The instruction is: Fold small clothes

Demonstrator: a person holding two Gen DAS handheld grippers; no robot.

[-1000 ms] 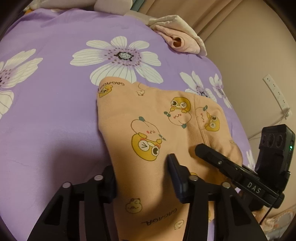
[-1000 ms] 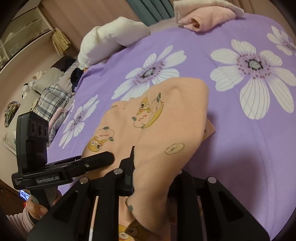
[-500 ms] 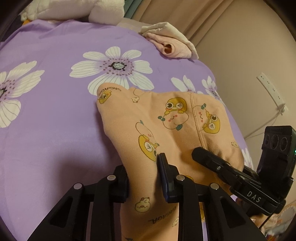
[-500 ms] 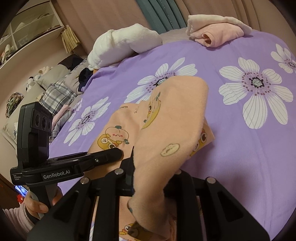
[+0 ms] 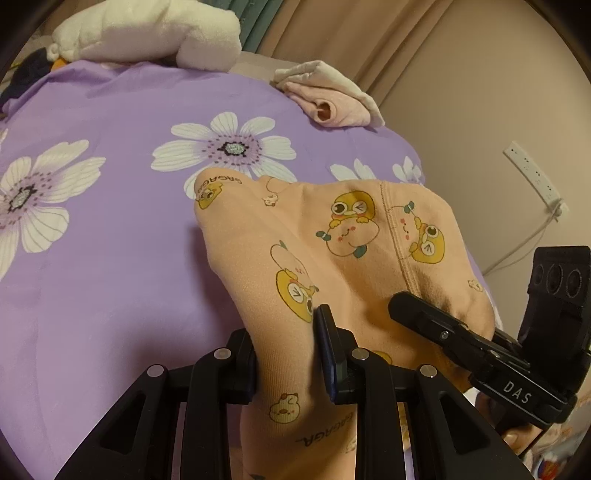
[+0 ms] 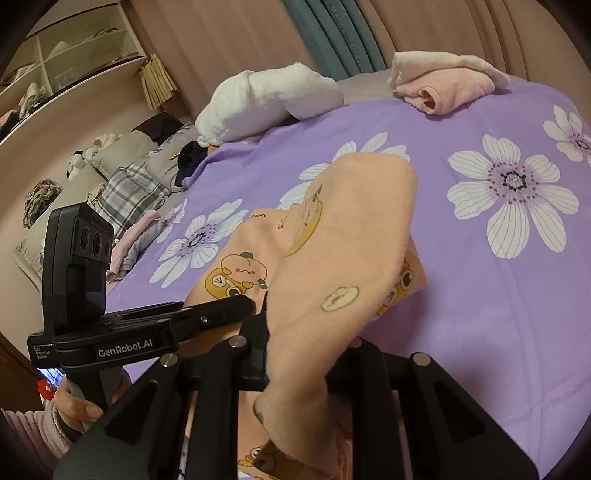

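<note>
1. Where the left wrist view looks along its fingers, the left claw (image 5: 286, 350) is clamped on a bunched fold of the garment (image 5: 332, 240); its jaws closed in during the last second and the cloth fills the narrow gap between them.
2. The right claw (image 6: 303, 354) is likewise clamped on the garment, jaws nearly together, with a raised flap of cloth draped over them.
3. The garment is peach with cartoon prints. Its near edge is lifted by both claws; its far part rests on the bed (image 5: 110, 258), which carries a purple sheet with white flowers.
4. In the left view, the right claw's fingers reach onto the garment just beside the left claw.
5. In the right view, the left claw's fingers touch the garment's left side, and a hand (image 6: 79, 406) in a pale sleeve grips that tool's handle.
6. Hidden: the draped flap covers the right claw's right pad and most of the gap, so pad contact there cannot be seen directly.
7. Cut off: the garment's near end runs under the claw bodies and out of both views.
8. A pink folded item (image 5: 328, 99) and a white plush (image 5: 147, 33) lie at the bed's far edge.
</note>
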